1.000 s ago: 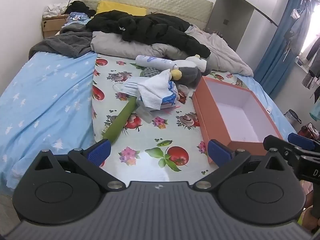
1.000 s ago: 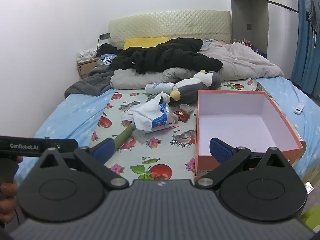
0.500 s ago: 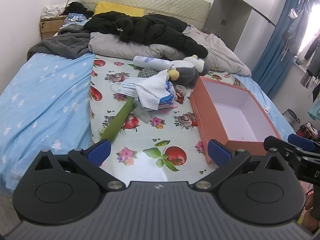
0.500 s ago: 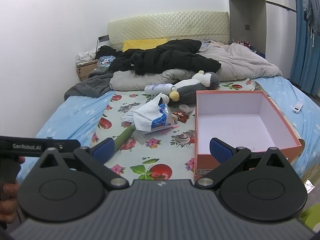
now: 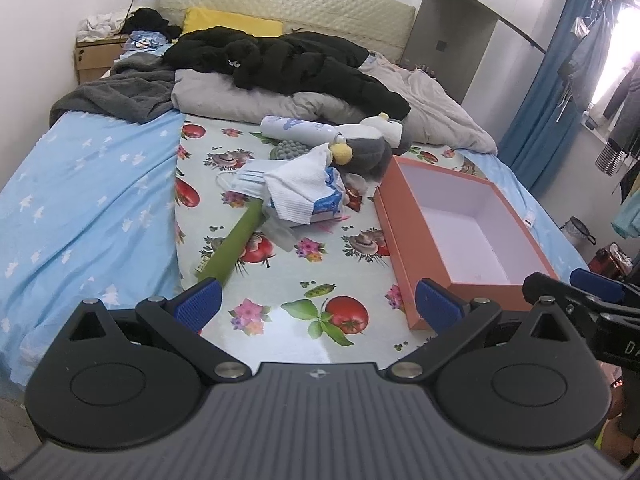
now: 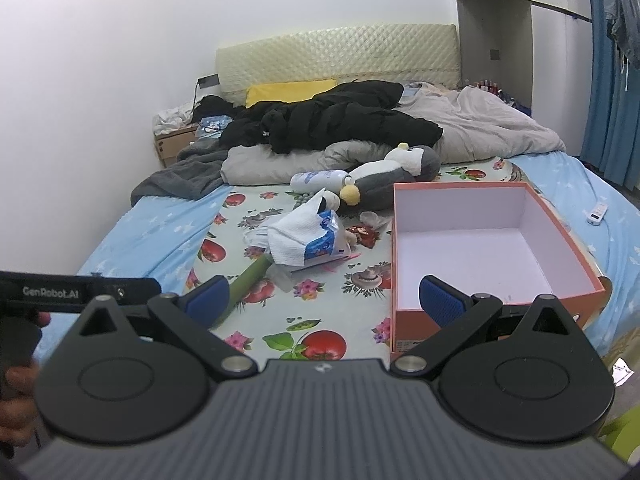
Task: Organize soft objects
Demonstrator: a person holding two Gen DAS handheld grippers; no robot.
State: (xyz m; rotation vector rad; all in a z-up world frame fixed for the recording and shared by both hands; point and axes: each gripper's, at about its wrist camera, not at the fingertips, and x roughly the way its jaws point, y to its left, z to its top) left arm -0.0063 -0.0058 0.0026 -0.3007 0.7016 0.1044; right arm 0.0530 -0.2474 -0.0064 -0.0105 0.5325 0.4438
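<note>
An empty orange box (image 5: 468, 236) (image 6: 480, 248) with a pale lining lies open on the fruit-print sheet (image 5: 288, 280). Left of it sits a pile: a white cloth (image 5: 298, 186) (image 6: 294, 236) over a blue tissue pack, a face mask (image 5: 244, 180), a green roll (image 5: 236, 244) (image 6: 248, 280), a grey bumpy ball (image 5: 289, 148). Behind lie a grey and white penguin plush (image 5: 368, 148) (image 6: 392, 176) and a white bottle (image 5: 296, 126) (image 6: 318, 180). My left gripper (image 5: 318, 304) hangs open near the bed's foot. My right gripper (image 6: 324, 296) is open too, before the box's near corner.
Black coat (image 5: 280, 60), grey blankets and a yellow pillow (image 5: 228, 24) fill the bed's head. A wooden nightstand (image 5: 94, 56) stands at far left. A white remote (image 6: 597, 213) lies on the blue sheet right of the box. Blue curtains (image 6: 612, 80) hang on the right.
Both views have drawn back slightly from the bed, so the pile and box look a little farther off. Both grippers stay open; nothing on the bed has moved.
</note>
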